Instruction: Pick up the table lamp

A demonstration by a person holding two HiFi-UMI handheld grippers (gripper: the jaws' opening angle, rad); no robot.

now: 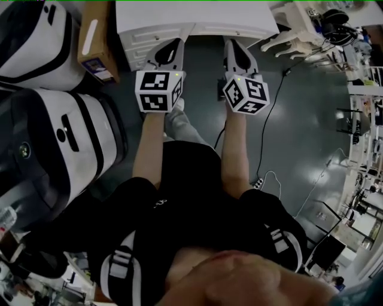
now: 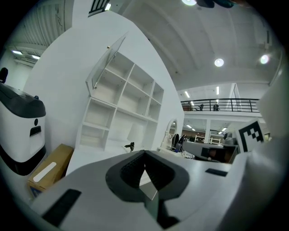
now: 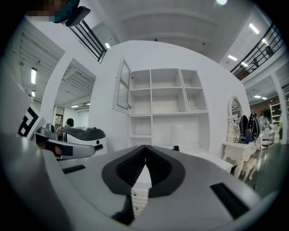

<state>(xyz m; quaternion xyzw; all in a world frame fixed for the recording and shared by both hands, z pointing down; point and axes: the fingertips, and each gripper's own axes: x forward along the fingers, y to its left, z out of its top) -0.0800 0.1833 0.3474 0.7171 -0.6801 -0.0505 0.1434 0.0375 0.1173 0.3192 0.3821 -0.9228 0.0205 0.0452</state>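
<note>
Left gripper (image 2: pixel 144 152) and right gripper (image 3: pixel 145 146) are held clenched, empty, short of the desk (image 1: pixel 197 13); jaws should be opened before the lamp (image 3: pixel 178 134) on it is reached.

The tabletop (image 1: pixel 197 15) is the middle of it all. On it, at the back, stands a shelf unit (image 3: pixel 167 103). A small thing (image 3: pixel 176 147) sits on the tabletop in front of the shelves. Just left of the tabletop is a cardboard box (image 1: pixel 99 42), and two machines (image 1: pixel 60 149) stand farther left. Right of the tabletop is a little table (image 1: pixel 293 24). The left gripper (image 1: pixel 175 43) and the right gripper (image 1: pixel 232 43) are side by side at the tabletop's front edge.
</note>
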